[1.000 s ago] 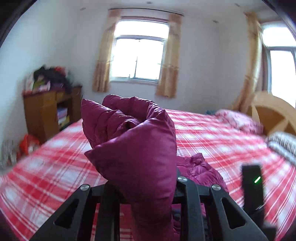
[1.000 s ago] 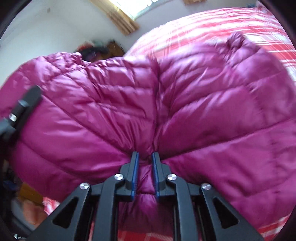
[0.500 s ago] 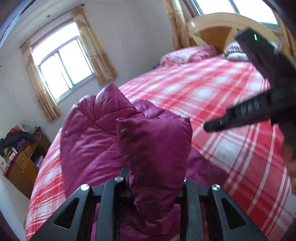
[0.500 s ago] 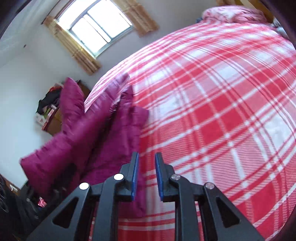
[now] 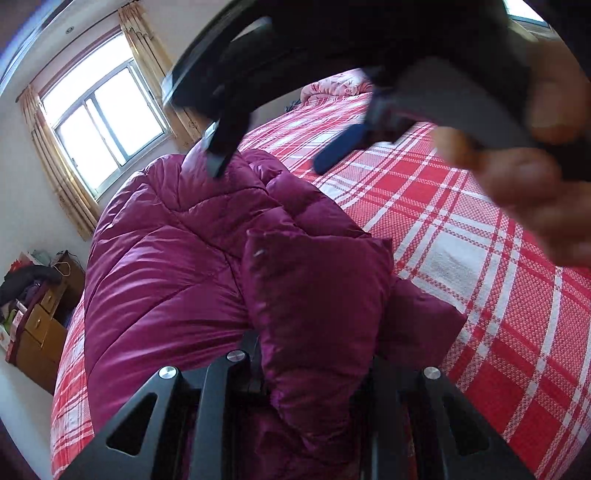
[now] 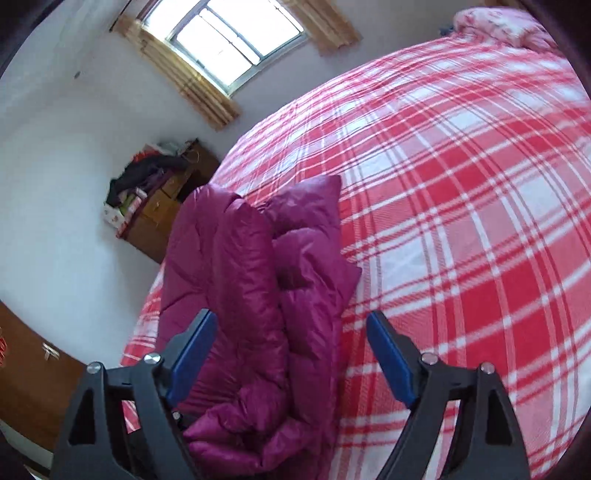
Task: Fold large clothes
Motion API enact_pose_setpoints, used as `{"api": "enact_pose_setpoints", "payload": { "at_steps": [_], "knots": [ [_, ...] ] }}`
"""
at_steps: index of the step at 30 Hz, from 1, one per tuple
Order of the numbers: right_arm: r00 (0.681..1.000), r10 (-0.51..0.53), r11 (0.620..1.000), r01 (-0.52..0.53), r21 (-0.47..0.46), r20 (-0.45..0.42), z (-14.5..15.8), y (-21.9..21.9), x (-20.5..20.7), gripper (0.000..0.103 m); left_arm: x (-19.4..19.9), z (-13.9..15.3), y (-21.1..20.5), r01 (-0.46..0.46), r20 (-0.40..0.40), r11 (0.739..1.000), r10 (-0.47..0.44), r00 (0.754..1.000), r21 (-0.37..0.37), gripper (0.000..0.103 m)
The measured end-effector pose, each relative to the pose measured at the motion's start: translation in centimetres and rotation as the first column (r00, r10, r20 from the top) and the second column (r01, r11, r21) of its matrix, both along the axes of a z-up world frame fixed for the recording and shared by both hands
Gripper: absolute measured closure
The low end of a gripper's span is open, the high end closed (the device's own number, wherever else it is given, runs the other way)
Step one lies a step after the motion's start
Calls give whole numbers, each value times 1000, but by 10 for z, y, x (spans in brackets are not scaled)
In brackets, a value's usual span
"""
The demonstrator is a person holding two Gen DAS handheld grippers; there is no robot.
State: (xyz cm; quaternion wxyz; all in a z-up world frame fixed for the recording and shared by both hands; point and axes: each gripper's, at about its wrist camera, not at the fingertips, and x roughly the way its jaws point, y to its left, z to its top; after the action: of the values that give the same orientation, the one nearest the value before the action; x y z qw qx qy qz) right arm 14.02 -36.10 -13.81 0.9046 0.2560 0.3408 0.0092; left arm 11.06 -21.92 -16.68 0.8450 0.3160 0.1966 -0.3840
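Nearest us, our left tool (image 5: 314,369) stays clamped on a puffy fold of the magenta down jacket (image 5: 177,266), bunched at the bed's (image 6: 461,221) left edge. Our right tool (image 6: 291,354) is opening above it, nothing between its pads. Beyond, bare plaid bedspread runs right and far to the pillow (image 6: 502,26).

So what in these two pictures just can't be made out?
- Left gripper pads: left view, wrapped by the jacket fold.
- Right gripper body: left view, blurred, cut by the top edge.
- Hand: left view, blurred.
- Jacket's near end: right view, cut by the bottom edge.
- Clutter on the cabinet: both views, too small.
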Motion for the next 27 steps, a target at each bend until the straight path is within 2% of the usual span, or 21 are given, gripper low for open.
{"api": "enact_pose_setpoints", "payload": {
  "at_steps": [1,2,4,5,9,12,13,16,18,20,21,22,23,24,27],
  "knots": [
    [999,33,999,-33,-38,-5,2,8,7,24,1,1,1,1,-4,1000,-1,1000,-4,80],
    [998,69,993,-70,-95,-15,4,18,16,47,0,2,0,0,-4,1000,0,1000,-8,78],
    [995,85,981,-93,-169,-53,2,27,27,74,-2,9,9,22,-28,1000,-23,999,-20,74],
    [995,79,980,-89,-178,-61,-1,27,30,78,-3,11,11,33,-44,999,-34,998,-24,73],
    [997,44,982,-55,-180,-69,-17,13,34,82,-15,33,68,110,-163,987,-128,978,-113,61],
    [997,20,992,-28,-124,-70,-31,-1,34,82,-14,57,120,124,-206,972,-165,965,-200,60],
    [998,13,993,-21,-120,-69,-34,-2,34,82,-8,65,131,103,-215,968,-153,965,-227,59],
    [998,-24,997,19,-80,-65,-43,-3,27,80,35,89,153,-69,-258,946,-16,966,-318,53],
    [996,-66,998,65,-21,-61,-49,-5,22,80,70,98,152,-208,-303,912,100,948,-352,52],
    [993,-106,994,107,15,-57,-53,-4,16,79,114,99,141,-337,-396,865,181,900,-372,51],
    [991,-122,992,123,9,-55,-55,-1,14,79,137,96,131,-395,-455,844,209,866,-363,51],
    [990,-131,991,131,-8,-55,-55,3,13,79,154,93,125,-424,-494,833,218,842,-355,51],
    [989,-139,990,137,-33,-54,-55,8,12,79,168,90,113,-440,-527,827,215,822,-349,51],
    [988,-146,988,143,-64,-53,-54,13,10,79,177,89,100,-441,-542,828,207,815,-347,51],
    [986,-159,983,153,-103,-55,-54,21,9,79,190,79,70,-436,-530,844,227,817,-311,51]
  ]
}}
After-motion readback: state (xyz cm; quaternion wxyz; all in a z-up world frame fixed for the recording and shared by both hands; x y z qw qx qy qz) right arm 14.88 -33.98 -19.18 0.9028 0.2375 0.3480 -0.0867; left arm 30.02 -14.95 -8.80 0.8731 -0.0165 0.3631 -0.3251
